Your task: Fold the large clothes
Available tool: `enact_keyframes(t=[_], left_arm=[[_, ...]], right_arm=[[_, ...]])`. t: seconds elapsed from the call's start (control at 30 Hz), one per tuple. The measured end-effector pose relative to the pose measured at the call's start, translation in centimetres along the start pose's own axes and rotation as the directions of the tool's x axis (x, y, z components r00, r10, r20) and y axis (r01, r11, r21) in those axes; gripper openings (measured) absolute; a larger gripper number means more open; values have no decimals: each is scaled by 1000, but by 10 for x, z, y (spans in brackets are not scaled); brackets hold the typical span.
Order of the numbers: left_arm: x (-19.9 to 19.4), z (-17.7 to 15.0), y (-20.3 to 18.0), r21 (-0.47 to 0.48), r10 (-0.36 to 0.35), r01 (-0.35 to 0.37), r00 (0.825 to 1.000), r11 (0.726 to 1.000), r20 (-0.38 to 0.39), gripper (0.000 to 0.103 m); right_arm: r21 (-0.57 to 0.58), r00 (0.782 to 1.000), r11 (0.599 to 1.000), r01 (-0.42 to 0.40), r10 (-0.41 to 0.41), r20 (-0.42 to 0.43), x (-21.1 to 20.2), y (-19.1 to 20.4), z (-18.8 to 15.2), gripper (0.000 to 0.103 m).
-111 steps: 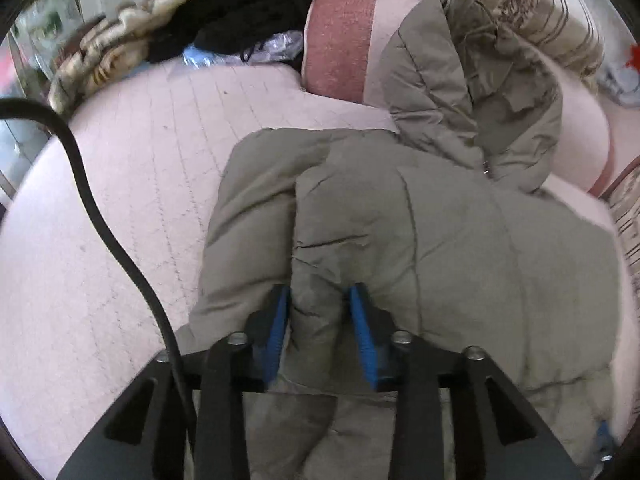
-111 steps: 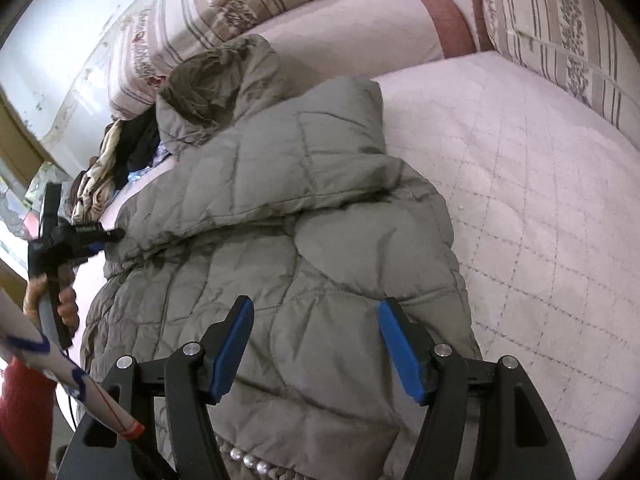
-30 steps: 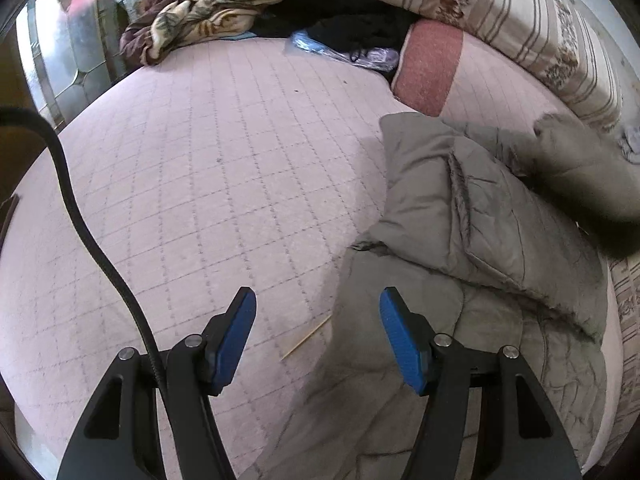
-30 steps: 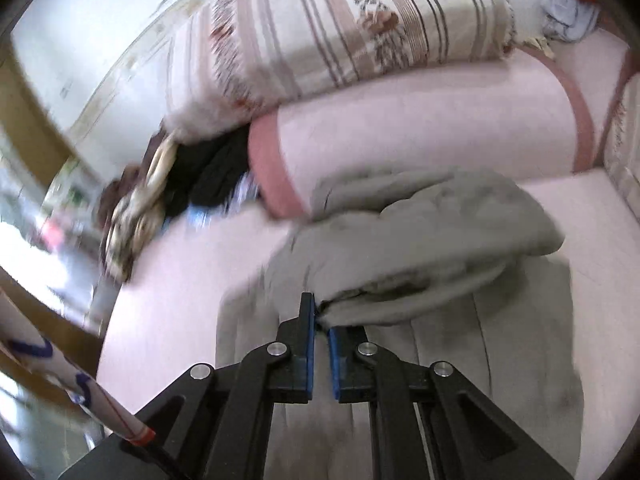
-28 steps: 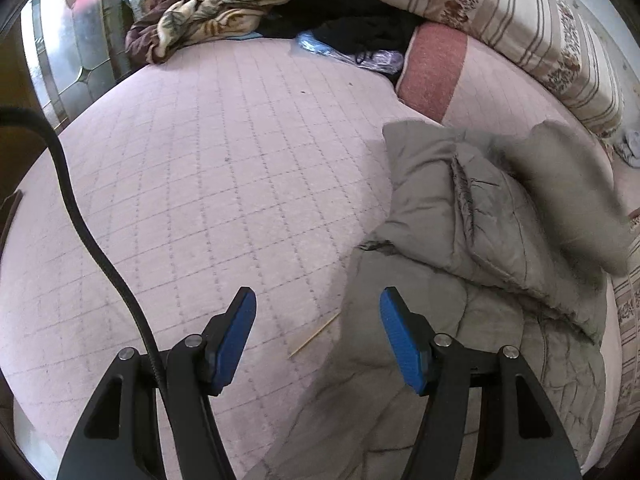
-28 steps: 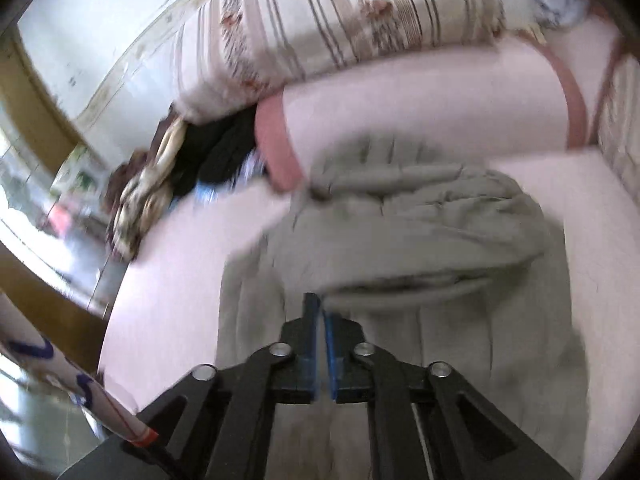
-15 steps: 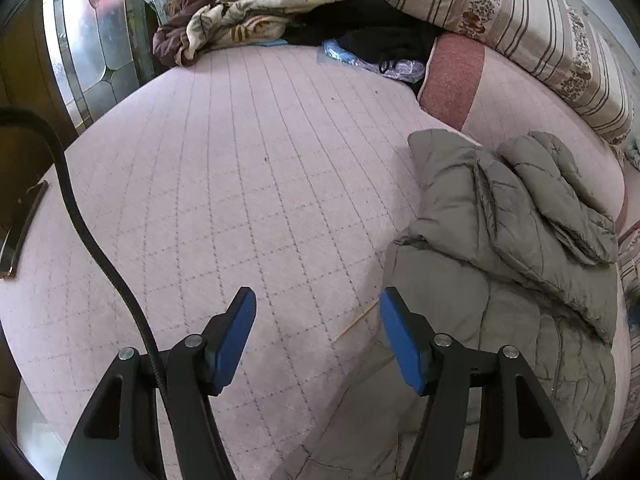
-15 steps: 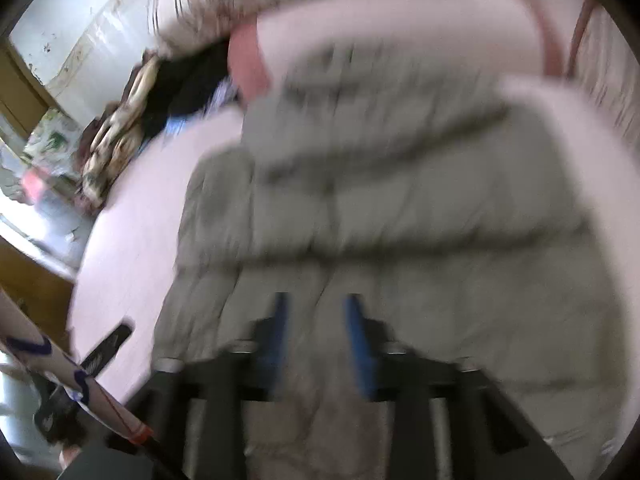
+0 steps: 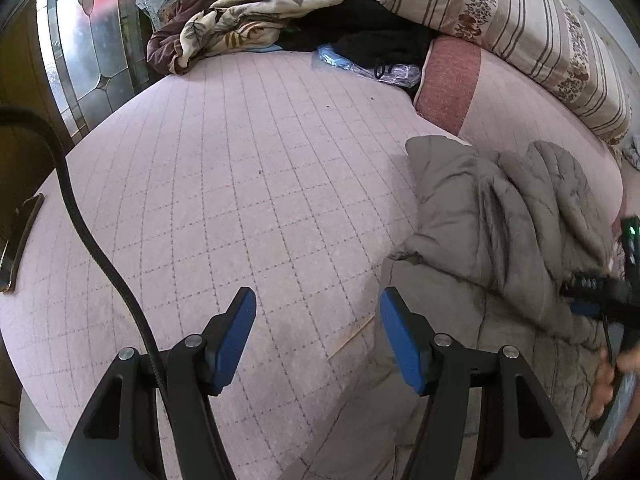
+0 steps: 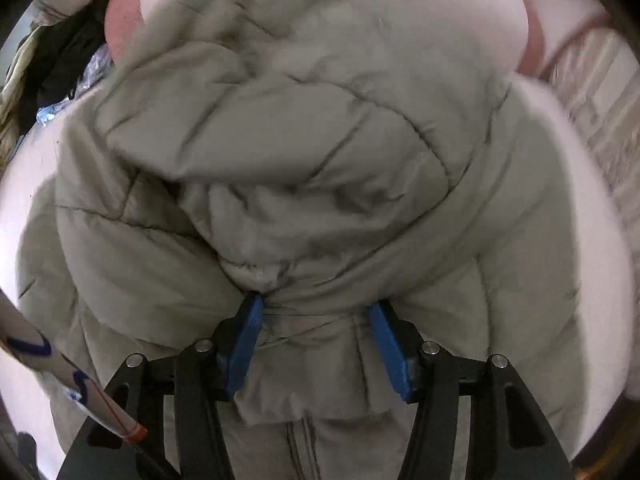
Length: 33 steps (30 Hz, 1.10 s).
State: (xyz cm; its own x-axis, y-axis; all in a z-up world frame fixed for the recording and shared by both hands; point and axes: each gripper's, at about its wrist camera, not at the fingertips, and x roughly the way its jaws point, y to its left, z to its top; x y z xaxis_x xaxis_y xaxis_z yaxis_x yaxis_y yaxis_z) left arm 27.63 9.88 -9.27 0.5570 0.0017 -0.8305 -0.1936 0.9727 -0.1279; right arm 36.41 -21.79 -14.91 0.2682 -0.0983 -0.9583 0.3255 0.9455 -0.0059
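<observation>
Lying bunched on the pink bed (image 9: pixel 248 184), the grey padded jacket (image 10: pixel 304 184) fills the right view. The right tool (image 10: pixel 316 312) sits parted against its folds. The left tool (image 9: pixel 318 308) hangs spread above bare quilt.

Your left wrist view shows the pink quilted bed (image 9: pixel 248 184). At its far edge lies a crumpled floral blanket (image 9: pixel 240 32), touching a black garment (image 9: pixel 360 28) to its right. A clear plastic bag (image 9: pixel 360 66) lies just beside that garment. A pink bolster (image 9: pixel 480 104) runs along the far right edge, with a striped pillow (image 9: pixel 520 16) on it. You see a thin wooden stick (image 9: pixel 350 338) near the bed's near edge and a phone (image 9: pixel 20 240) at its left edge.
</observation>
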Motion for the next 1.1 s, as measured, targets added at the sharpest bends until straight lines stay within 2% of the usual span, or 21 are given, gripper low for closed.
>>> enact_keyframes(t=[0.13,0.2,0.27,0.33,0.37,0.47,0.53,0.63,0.67,0.7,0.8,0.83,0.9,0.93,1.0,1.1], left_arm=[[0,-3,-6,15,-16,16,1000,1000,-11,63],[-2,-5,-10,29,-11,11,1000,1000,-6,63],[-4,-7,-12,36,-16,16,1000,999,-4,63],[-5,-7,-12,41,-8,8,1000,999,4,63],[-5,-6,-11,39,5,-6,1000,999,9,63],[-2,-3,-4,7,14,-14,1000,1000,3,63],[1,-2,0,-10,5,-5,1000,1000,-8,63],[1,-3,0,0,15,-15,1000,1000,-7,63],[2,-3,-1,8,20,-20,1000,1000,-4,63],[2,-3,-1,14,25,-25,1000,1000,-2,63],[2,-2,1,12,21,-21,1000,1000,-2,63],[2,-2,1,13,16,-16,1000,1000,-3,63],[1,-3,0,21,16,-16,1000,1000,3,63],[0,-4,-1,26,17,-17,1000,1000,7,63],[-2,-5,-2,37,14,-14,1000,999,11,63],[-5,-10,-4,51,7,-7,1000,999,6,63]], right_arm=[[4,999,999,-38,38,-25,-6,-10,-7,60],[-33,999,998,-51,50,-6,-10,-12,-2,63],[-40,995,999,-29,33,99,-36,-15,-4,62],[-41,974,999,-30,39,221,-67,-14,-13,62],[-66,959,996,-63,78,272,-88,-8,-22,62],[-187,947,974,-127,175,268,-106,23,-42,62],[-266,948,953,-145,211,239,-100,51,-52,62],[-311,966,944,-107,172,191,-65,85,-51,62],[-311,979,944,-108,156,135,-41,98,-50,62],[-303,983,948,-95,136,119,-31,102,-53,63],[-302,980,953,-27,84,178,-24,111,-57,64],[-312,980,950,-26,87,182,-30,110,-58,64],[-323,975,942,-93,152,161,-46,96,-62,65],[-308,972,941,-141,191,138,-58,80,-67,65],[-274,966,944,-186,227,127,-75,49,-79,70],[-235,967,953,-191,224,121,-88,-2,-105,71]])
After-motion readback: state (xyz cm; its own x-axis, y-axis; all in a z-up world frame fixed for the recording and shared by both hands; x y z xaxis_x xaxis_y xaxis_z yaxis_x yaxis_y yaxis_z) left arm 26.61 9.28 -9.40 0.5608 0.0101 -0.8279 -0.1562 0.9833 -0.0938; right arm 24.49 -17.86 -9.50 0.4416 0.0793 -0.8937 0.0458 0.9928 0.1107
